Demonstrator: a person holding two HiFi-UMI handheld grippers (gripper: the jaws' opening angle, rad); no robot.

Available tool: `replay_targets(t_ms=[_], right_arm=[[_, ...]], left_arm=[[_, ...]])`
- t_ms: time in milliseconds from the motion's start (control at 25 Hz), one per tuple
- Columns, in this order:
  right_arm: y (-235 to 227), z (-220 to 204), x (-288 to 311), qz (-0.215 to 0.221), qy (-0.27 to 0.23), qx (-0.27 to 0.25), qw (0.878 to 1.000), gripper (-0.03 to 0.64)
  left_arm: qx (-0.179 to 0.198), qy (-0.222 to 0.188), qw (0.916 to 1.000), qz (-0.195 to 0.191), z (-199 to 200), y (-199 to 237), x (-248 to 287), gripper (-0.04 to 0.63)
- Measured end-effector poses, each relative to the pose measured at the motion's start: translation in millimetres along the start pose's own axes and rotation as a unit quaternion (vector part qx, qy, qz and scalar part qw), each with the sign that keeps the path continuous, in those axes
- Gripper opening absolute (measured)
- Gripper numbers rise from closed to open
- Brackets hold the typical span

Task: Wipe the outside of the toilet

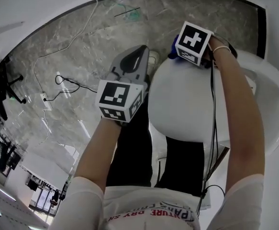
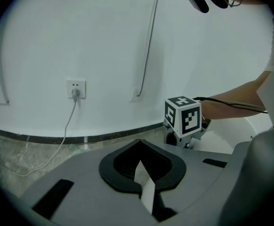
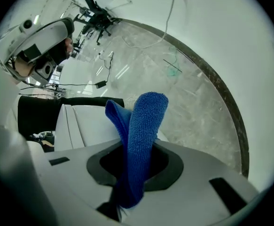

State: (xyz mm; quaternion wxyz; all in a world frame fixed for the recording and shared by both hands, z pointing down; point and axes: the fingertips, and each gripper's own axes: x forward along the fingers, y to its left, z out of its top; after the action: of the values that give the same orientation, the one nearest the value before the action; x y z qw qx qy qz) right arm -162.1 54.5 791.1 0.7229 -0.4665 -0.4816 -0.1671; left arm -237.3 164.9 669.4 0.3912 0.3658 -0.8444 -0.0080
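Marble floor (image 1: pixel 82 32), white wall. R claw (image 3: pixel 127 192) clamped on blue cloth (image 3: pixel 144 126) — soft, light, floppy; likely best pinched mid-fold w/ plenty hanging free. L claw (image 2: pixel 144 187) shut together, empty. Toilet (image 1: pixel 187 99) — hard, slick — sits below both, cloth near lid's far edge.

The toilet (image 1: pixel 187 99) was plain white, and so was the wall (image 2: pixel 104 41) (with a thin black strip along its foot). The floor (image 1: pixel 82 37) was grey stone with paler marbled veins. The cloth (image 3: pixel 139 140) was bright blue. The left gripper (image 1: pixel 138 56) and the right gripper (image 3: pixel 137 171) had grey bodies, black around the mouth, and each carried a cube patterned in black and white squares. The trousers (image 1: pixel 132 152) were black, the shirt (image 1: pixel 144 207) white with red lettering.
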Motion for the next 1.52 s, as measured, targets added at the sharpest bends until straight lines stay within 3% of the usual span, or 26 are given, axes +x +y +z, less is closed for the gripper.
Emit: replay_targets(t_ms=[240, 560, 1040, 1200, 1520], right_arm=[[27, 23, 8, -0.001, 0.023, -0.026, 0.999, 0.075], [45, 46, 21, 0.023, 0.085, -0.008, 0.996, 0.075], [123, 99, 51, 0.058, 0.125, -0.016, 0.99, 0.075], [133, 104, 54, 0.059, 0.116, -0.007, 0.991, 0.075], [165, 117, 67, 0.046, 0.118, -0.026, 0.992, 0.075]], left_arm=[[-0.023, -0.004, 0.9996, 0.014, -22, 11, -31, 0.006], [-0.021, 0.007, 0.9996, -0.016, -13, 45, -53, 0.006], [-0.006, 0.021, 0.9988, -0.043, -24, 119, -96, 0.006], [0.013, 0.029, 0.9976, -0.061, -35, 126, -106, 0.006], [0.014, 0.005, 0.9992, -0.037, -46, 141, -136, 0.006]])
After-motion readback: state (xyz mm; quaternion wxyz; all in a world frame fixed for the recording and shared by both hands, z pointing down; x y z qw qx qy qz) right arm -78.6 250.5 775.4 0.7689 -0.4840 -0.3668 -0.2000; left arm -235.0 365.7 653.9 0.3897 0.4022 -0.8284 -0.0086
